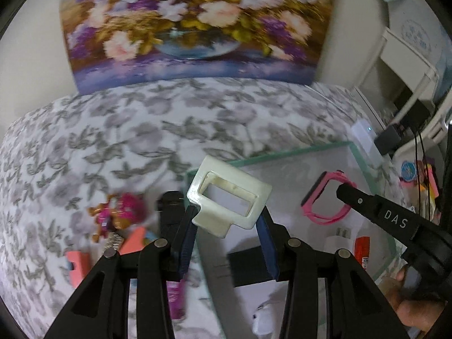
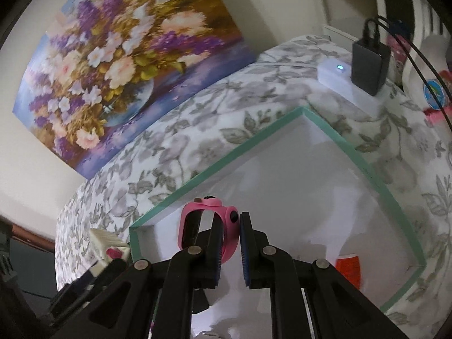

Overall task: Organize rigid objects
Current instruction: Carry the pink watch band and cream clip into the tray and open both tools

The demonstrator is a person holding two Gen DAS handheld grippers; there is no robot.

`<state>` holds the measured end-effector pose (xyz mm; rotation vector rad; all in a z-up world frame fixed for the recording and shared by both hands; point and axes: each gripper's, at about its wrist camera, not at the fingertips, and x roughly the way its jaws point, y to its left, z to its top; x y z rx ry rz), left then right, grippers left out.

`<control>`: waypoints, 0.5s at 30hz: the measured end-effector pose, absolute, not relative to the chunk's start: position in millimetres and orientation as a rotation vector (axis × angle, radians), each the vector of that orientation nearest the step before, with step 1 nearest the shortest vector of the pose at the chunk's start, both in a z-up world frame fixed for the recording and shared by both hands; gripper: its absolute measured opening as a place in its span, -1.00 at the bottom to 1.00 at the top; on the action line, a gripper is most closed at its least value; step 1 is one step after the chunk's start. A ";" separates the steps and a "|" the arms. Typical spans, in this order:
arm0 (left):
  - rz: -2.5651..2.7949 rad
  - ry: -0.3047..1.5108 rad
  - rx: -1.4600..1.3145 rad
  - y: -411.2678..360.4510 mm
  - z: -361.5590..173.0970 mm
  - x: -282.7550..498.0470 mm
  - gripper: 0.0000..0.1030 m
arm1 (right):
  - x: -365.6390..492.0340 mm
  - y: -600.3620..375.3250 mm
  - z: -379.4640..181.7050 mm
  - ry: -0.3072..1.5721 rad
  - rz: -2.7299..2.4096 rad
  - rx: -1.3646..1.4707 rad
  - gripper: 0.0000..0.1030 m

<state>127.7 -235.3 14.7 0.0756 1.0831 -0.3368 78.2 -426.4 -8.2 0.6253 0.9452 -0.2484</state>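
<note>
My left gripper is shut on a cream plastic frame with a rectangular opening, held tilted above the near-left corner of a white box with a green rim. In the same view my right gripper comes in from the right over the box, shut on a pink wristwatch. In the right wrist view the gripper pinches the pink watch by its strap above the box. The cream frame shows at lower left there.
A toy figure, coral blocks and a purple item lie on the floral cloth left of the box. Inside it are a black block and an orange tube. A white power strip with a black adapter sits behind.
</note>
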 end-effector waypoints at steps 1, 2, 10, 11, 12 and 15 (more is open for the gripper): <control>-0.339 1.084 0.084 -240.3 11.5 127.5 -0.15 | 77.9 -428.3 -9.4 0.948 -0.254 0.622 -0.76; -0.341 1.086 0.090 -244.4 8.3 128.0 -0.15 | 77.4 -429.3 -10.3 0.950 -0.257 0.619 -0.76; -0.340 1.091 0.146 -258.2 -6.3 127.6 -0.15 | 77.8 -434.3 -15.5 0.964 -0.267 0.617 -0.72; -0.338 1.089 0.150 -258.1 -6.2 127.6 -0.15 | 77.6 -434.3 -15.7 0.965 -0.268 0.617 -0.72; -0.336 1.086 0.152 -258.1 -5.8 127.7 -0.15 | 77.4 -434.0 -15.6 0.967 -0.267 0.616 -0.72; -0.336 1.090 0.147 -257.5 -6.4 128.8 -0.15 | 76.8 -433.1 -14.3 0.968 -0.265 0.606 -0.71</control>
